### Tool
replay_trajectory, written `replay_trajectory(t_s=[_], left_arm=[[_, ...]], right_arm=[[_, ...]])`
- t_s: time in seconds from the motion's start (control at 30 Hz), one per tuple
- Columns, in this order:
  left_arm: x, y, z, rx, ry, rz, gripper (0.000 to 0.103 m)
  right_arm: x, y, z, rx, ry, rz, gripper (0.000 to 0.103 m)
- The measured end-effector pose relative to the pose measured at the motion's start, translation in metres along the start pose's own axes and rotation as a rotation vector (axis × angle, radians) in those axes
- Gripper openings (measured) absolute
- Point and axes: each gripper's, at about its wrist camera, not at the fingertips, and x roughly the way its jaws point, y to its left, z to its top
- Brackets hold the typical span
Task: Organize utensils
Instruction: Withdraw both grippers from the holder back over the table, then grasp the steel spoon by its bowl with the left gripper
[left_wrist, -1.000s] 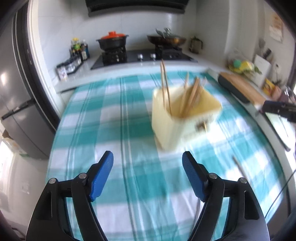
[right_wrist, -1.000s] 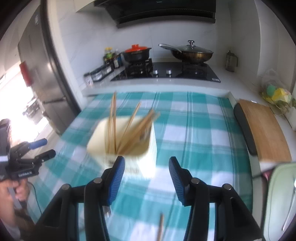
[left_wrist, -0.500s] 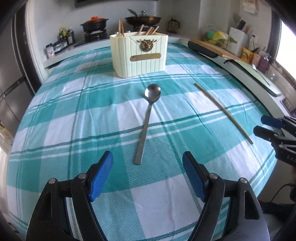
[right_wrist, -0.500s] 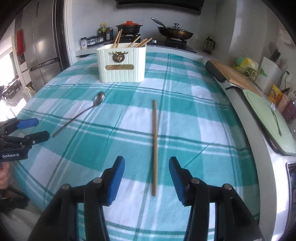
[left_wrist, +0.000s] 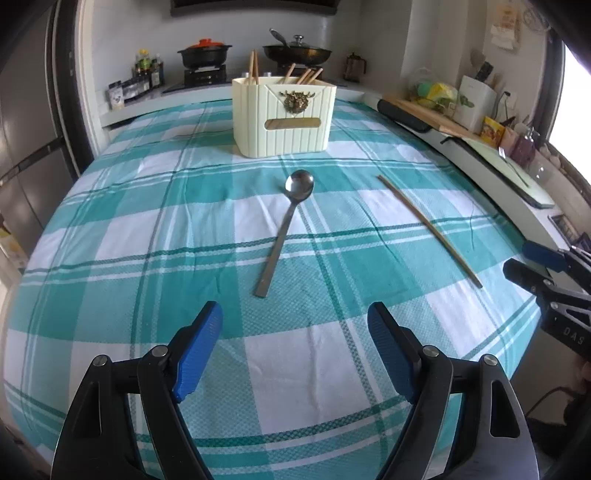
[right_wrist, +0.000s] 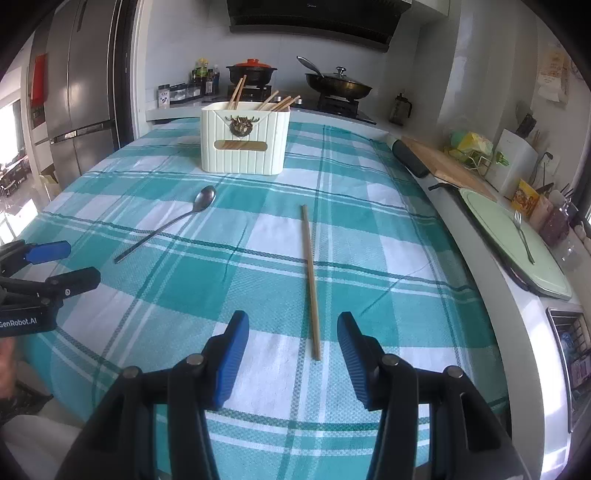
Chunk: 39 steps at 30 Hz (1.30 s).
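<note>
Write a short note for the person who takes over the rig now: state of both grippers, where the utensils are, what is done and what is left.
Left gripper: open, holding nothing, facing the spoon's handle end.
Right gripper: open, holding nothing, near end of the chopstick between its fingers but not gripped.
Holder: upright at the far side of the checked cloth, several chopsticks already standing in it.
Spoon: flat on the cloth, bowl toward the holder.
Chopstick: flat on the cloth, to the right of the spoon.
Left to do: put both into the holder.

Only readable stuff: "GenRobot.AI" in white on the black body of the left tongs (right_wrist: 59, 266), seen from right wrist cam. Right tongs (left_wrist: 532, 263) show "DAS", partly cut off. Other labels too blurry tbh.
</note>
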Motion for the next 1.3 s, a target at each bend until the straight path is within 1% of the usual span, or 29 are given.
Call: replay_trajectory(t_s=[0.13,0.23,0.47,0.67,0.77,0.87,1.0,1.1,1.17,1.23,1.3], left_arm=[[-0.003,-0.004,0.005,0.016,-0.019,0.017,0.084],[-0.003,-0.003,0.007,0.013,-0.019,0.027,0.084],[-0.003,0.007,0.003,0.003,-0.005,0.071,0.084],[0.006,0.020,0.011,-0.004,0.006,0.092,0.086],[0.018,0.021,0.020,0.032,0.019,0.089,0.086],[0.028,0.020,0.031,0.099,0.028,0.077,0.086],[0.048,0.014,0.046,0.169,0.055,0.001,0.086],[0.072,0.007,0.061,0.216,0.075,-0.041,0.086],[0.095,0.004,0.074,0.218,0.098,-0.037,0.086],[0.117,0.003,0.088,0.201,0.123,-0.052,0.086],[0.137,-0.003,0.099,0.192,0.149,-0.045,0.085]], right_arm=[[-0.005,-0.009,-0.001,0.013,-0.011,-0.020,0.051],[-0.004,-0.014,-0.002,0.022,-0.018,-0.038,0.051],[0.001,-0.018,-0.001,0.029,-0.024,-0.038,0.051],[0.013,-0.015,0.006,0.003,-0.011,-0.030,0.051],[0.021,-0.017,0.012,-0.002,-0.006,-0.029,0.051],[0.029,-0.028,0.018,0.025,0.001,-0.025,0.051],[0.048,-0.044,0.025,0.069,0.037,-0.009,0.051],[0.059,-0.047,0.031,0.077,0.050,0.035,0.051],[0.068,-0.047,0.036,0.081,0.058,0.057,0.051],[0.074,-0.047,0.040,0.096,0.063,0.074,0.051],[0.077,-0.048,0.043,0.119,0.063,0.095,0.051]])
